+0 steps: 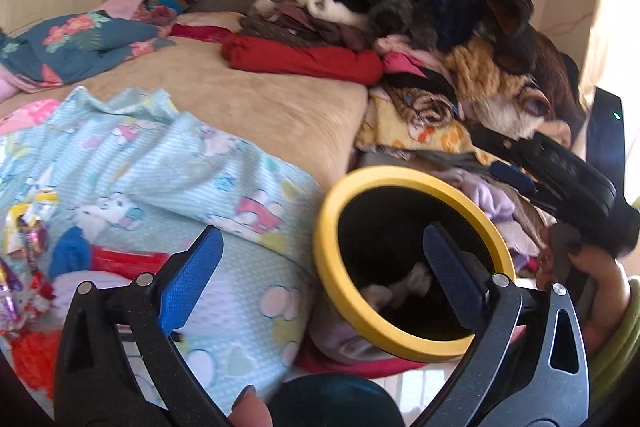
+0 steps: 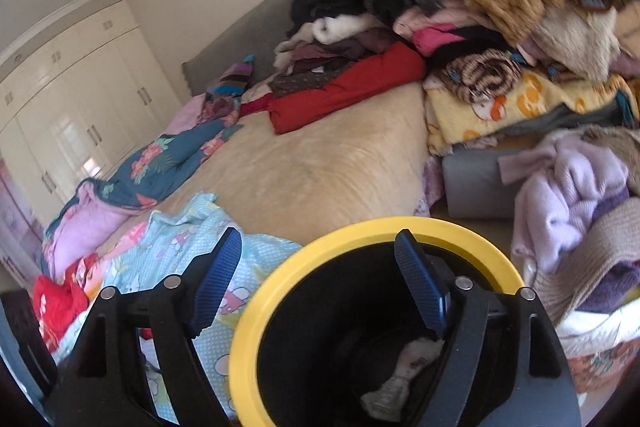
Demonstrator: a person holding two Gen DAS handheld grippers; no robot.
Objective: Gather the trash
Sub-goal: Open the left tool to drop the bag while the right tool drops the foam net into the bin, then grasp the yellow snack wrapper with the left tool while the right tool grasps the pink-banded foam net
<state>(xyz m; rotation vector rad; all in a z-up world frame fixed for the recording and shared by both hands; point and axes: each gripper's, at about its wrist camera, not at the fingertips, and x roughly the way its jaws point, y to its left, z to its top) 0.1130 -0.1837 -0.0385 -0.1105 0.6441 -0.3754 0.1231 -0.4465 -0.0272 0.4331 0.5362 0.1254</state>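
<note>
We hold both hand-held grippers open: the right hand-held gripper over the yellow-rimmed bin, the left hand-held gripper nearer the wrappers lying leftward on the bed.

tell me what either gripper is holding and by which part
Nothing: the left gripper and right gripper both stand open and empty by the bin.
</note>
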